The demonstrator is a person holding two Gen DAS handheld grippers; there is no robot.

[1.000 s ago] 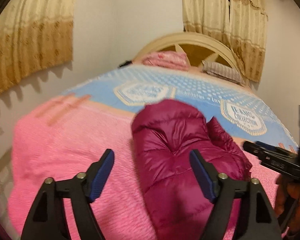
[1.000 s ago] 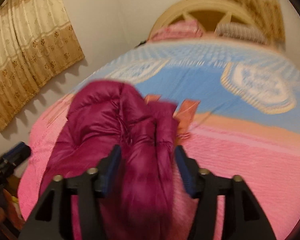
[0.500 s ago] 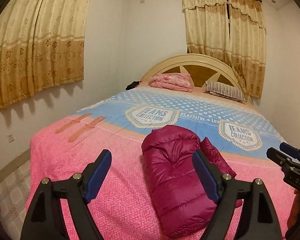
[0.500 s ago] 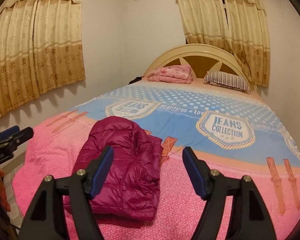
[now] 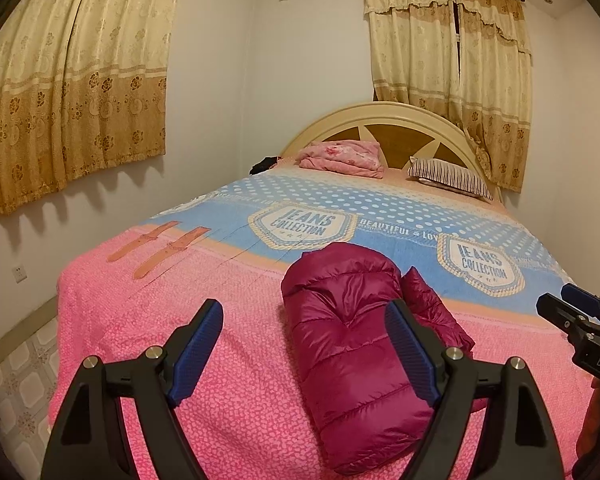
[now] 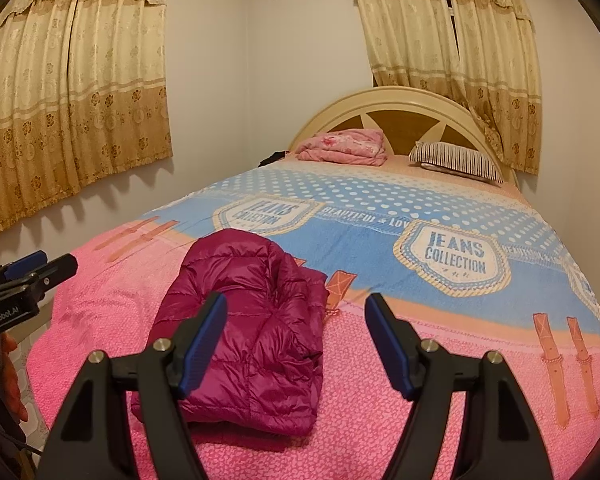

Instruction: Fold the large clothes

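A magenta puffer jacket lies folded into a compact bundle on the pink end of the bed. My left gripper hovers in front of it, open, with nothing touching its blue pads. My right gripper hangs back from the jacket's right side, also open and empty. Each gripper shows in the other's view: the right gripper at the right edge, the left gripper at the left edge, with a hand below it.
The bedspread is pink near me and blue further on. A folded pink blanket and a striped pillow lie by the headboard. A wall with curtains runs along the left, with tiled floor beside the bed.
Both grippers have drawn back and risen away from the jacket. The right gripper, which had the jacket's fabric between its fingers, has widened and let it go. The jacket now rests alone.
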